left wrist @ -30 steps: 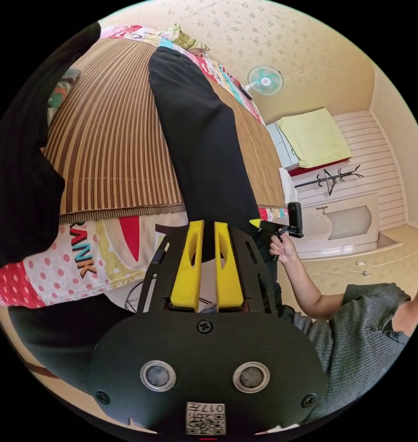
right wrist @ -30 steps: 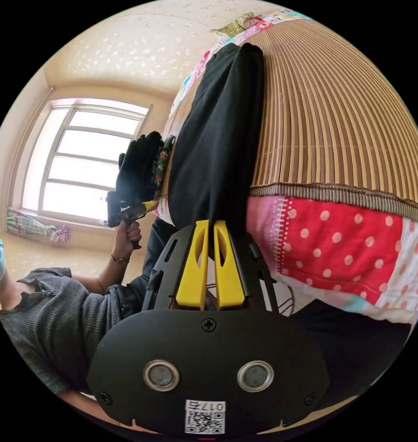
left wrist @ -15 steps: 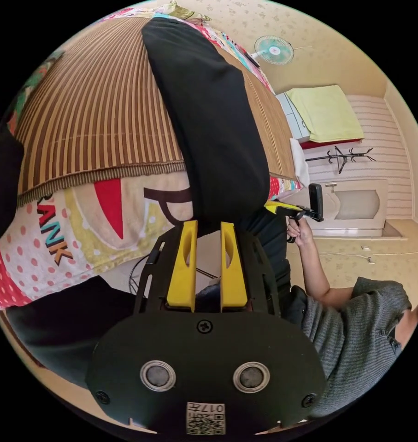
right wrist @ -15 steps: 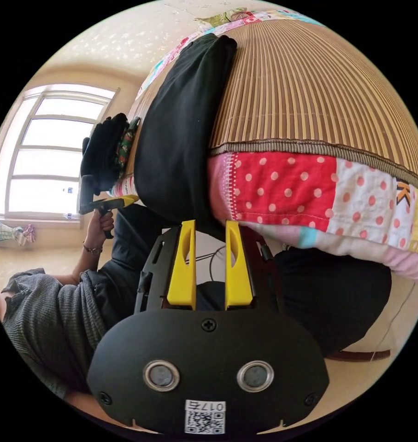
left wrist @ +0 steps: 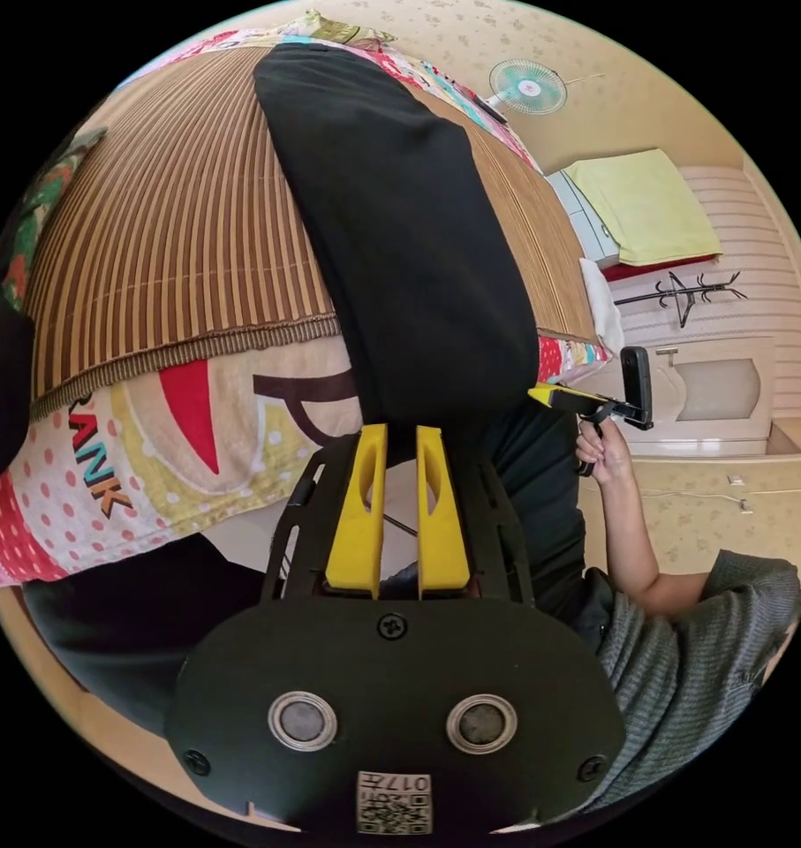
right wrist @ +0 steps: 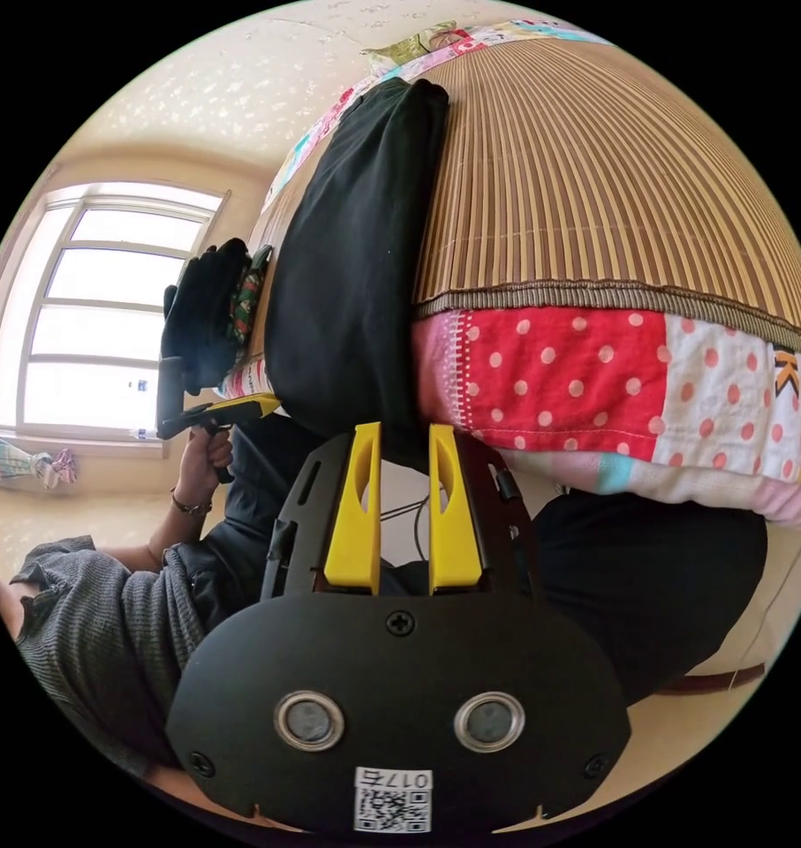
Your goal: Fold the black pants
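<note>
The black pants [left wrist: 400, 230] lie as a long folded strip on a striped bamboo mat [left wrist: 179, 230], one end hanging over the bed's edge. My left gripper [left wrist: 402, 430] has its yellow jaws drawn close on that hanging end, with black cloth between the tips. In the right gripper view the pants [right wrist: 356, 265] run along the mat [right wrist: 612, 177]. My right gripper [right wrist: 404, 428] stands open, its jaws either side of the pants' lower edge. The other gripper appears in each view: the right gripper [left wrist: 559, 397] and the left gripper [right wrist: 241, 408], both at the pants' end.
A patchwork quilt [left wrist: 153, 424] hangs under the mat. A heap of dark clothes [right wrist: 206, 309] sits on the bed by the window [right wrist: 100, 309]. A person's grey sleeve [left wrist: 700, 636] is close. A fan [left wrist: 528, 87] and a cabinet with a yellow towel [left wrist: 647, 203] stand beyond.
Both grippers let go of the pants' end and opened half a second ago. The left jaws have since narrowed on the cloth; the right jaws stay apart.
</note>
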Available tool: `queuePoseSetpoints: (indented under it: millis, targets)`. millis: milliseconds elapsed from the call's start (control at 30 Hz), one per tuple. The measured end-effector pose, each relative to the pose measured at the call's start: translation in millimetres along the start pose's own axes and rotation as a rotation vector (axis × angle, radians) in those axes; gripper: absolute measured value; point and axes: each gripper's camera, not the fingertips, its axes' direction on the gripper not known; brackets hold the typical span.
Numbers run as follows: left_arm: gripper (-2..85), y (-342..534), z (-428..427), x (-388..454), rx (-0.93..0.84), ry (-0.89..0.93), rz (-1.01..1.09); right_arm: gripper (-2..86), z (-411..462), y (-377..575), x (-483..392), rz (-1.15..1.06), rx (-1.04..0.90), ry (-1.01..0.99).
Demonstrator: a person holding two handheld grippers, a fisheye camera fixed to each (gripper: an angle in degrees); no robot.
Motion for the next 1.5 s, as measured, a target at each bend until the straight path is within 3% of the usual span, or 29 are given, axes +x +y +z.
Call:
queuePoseSetpoints:
  millis: [267,500,733,833,967,1133,1200,1300,1400,1433,1500]
  targets:
    - [0.4,3,-14,8,-0.037,0.065,0.0,3.6,8,-5,-19,-0.152,-0.045,0.029]
    - [0.9,1,-5,0,-0.042,0.061,-0.053,3.9,27,-21,-10,-0.126,-0.103,0.105]
    - [4.9,17,-26,1,-0.044,0.018,0.004,12.8,30,-24,34,-0.082,-0.276,0.121]
    - [8.9,12,0,-9,-0.167,0.091,0.024,14.1,42,-33,41,-0.099,-0.282,0.123]
    - [11.2,6,13,3,-0.214,-0.027,0.078,14.9,58,-47,43,-0.096,-0.322,0.203]
    - [10.3,-4,3,7,-0.238,-0.106,0.109,13.8,51,-48,52,-0.079,-0.298,0.165]
    - [7.8,-8,-5,-5,-0.229,0.002,0.082,9.4,51,-49,53,-0.076,-0.272,0.028]
    - [5.6,-15,-16,-27,-0.234,0.113,0.043,5.2,54,-51,54,-0.066,-0.272,0.058]
    - [3.6,-13,-48,-33,-0.292,0.313,0.186,2.6,30,-47,44,-0.235,-0.308,-0.055]
    - [3.4,-12,-60,-33,-0.29,0.363,0.22,2.3,9,-43,38,-0.335,-0.308,-0.215]
    - [2.0,-10,-127,-33,-0.153,0.709,0.343,2.1,-31,-44,39,-0.419,-0.25,-0.499]
